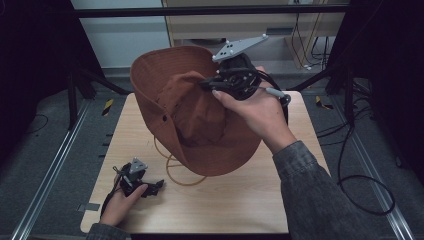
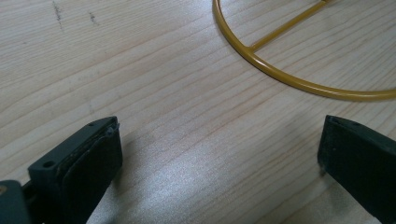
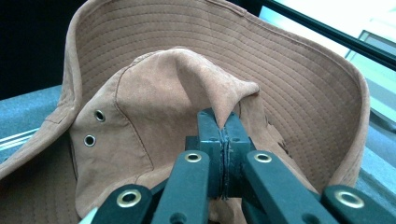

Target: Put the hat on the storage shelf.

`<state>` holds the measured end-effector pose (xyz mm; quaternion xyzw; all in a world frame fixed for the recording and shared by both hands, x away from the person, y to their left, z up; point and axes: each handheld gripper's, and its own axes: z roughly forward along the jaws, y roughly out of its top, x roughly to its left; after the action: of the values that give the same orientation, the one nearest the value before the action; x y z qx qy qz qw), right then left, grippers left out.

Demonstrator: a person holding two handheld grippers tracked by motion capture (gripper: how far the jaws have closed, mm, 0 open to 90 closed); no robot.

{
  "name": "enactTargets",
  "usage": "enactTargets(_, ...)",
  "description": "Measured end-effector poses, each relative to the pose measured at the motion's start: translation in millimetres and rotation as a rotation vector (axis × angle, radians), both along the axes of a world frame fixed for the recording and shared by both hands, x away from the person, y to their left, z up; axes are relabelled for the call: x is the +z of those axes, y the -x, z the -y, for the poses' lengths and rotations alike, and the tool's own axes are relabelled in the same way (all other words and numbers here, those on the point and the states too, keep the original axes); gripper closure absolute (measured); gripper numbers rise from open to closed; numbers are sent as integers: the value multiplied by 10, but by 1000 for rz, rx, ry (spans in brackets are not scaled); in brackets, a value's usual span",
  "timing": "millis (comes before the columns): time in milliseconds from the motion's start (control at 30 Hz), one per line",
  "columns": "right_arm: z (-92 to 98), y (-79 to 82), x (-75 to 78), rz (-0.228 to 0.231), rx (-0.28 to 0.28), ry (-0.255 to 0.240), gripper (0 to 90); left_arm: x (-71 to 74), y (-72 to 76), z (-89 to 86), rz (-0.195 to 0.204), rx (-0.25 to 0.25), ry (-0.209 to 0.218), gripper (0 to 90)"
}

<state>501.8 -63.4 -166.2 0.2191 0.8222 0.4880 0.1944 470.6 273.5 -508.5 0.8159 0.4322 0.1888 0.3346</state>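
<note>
got the brown bucket hat (image 1: 200, 112) pinched by its crown in the right gripper (image 3: 224, 128), lifted off the yellow wire stand (image 2: 280, 77); left gripper (image 2: 219, 154) released, idle on the table (image 1: 240, 200). looks about halfway.

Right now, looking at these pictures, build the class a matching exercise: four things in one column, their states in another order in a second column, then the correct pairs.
Things:
1. brown hat
2. yellow wire ring
3. left gripper
4. right gripper

States:
A. open, empty, low over the table
B. lying flat on the wooden table
C. lifted above the table, crown pinched
D. shut on fabric

Pairs: 1-C, 2-B, 3-A, 4-D
</note>
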Motion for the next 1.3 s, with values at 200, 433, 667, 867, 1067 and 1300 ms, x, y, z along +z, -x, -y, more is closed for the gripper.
enactTargets(200,-142,-21,-48,-14,25,18,894,0,0,0,0,0,0,0)
enactTargets(433,-318,-42,-136,-31,61,19,894,0,1,2,-1,1,1,0)
enactTargets(667,-478,-69,-219,-49,84,38,894,0,1,2,-1,0,1,0)
enactTargets(867,-592,-79,-312,-64,102,59,894,-1,1,3,0,0,0,0)
enactTargets(1067,-647,-87,-347,-74,111,69,894,-1,0,3,0,-1,0,0)
enactTargets(1300,-673,-121,-385,-86,105,96,894,-1,0,3,0,-1,1,0)
